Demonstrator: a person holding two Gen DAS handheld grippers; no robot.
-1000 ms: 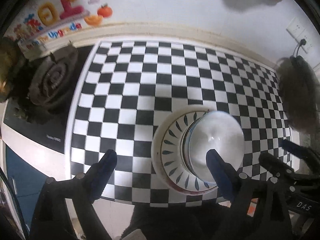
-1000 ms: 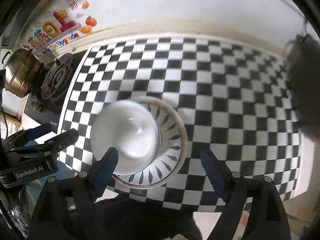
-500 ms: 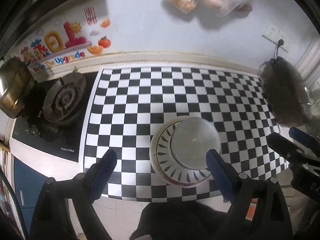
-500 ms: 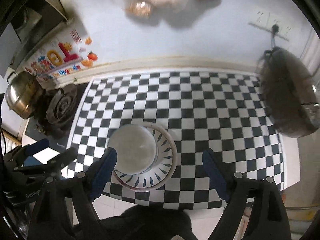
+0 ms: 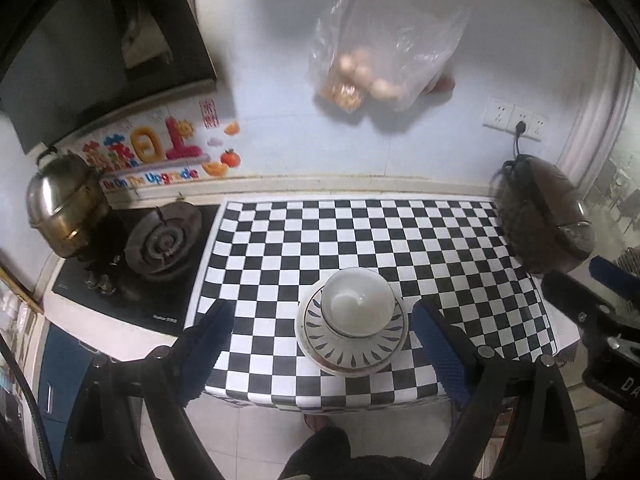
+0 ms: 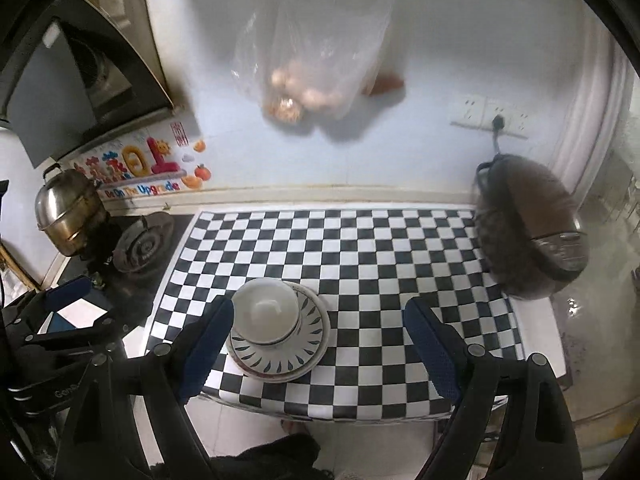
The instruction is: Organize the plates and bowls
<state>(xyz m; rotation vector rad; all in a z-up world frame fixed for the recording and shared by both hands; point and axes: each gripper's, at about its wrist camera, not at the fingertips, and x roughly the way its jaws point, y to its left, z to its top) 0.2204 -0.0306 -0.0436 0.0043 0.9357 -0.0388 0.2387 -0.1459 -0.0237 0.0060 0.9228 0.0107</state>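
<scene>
Above the near edge of the tabletop (image 5: pixel 360 232), the left gripper (image 5: pixel 320 344) hangs with jaws apart, holding nothing. The right gripper (image 6: pixel 316 338) hangs likewise, jaws apart and empty. A white bowl (image 5: pixel 358 302) sits in a leaf-patterned plate (image 5: pixel 352 350) near the checkered tabletop's near edge. A gas burner (image 5: pixel 162 242) and a steel pot (image 5: pixel 64 204) stand left; a dark cooker (image 5: pixel 540 216) stands right. A plastic bag (image 5: pixel 384 52) hangs on the far wall.

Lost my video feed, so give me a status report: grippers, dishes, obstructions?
Left gripper open, empty. Right gripper open, empty. White bowl stacked on patterned plate, checkered counter. Nothing in the way.
</scene>
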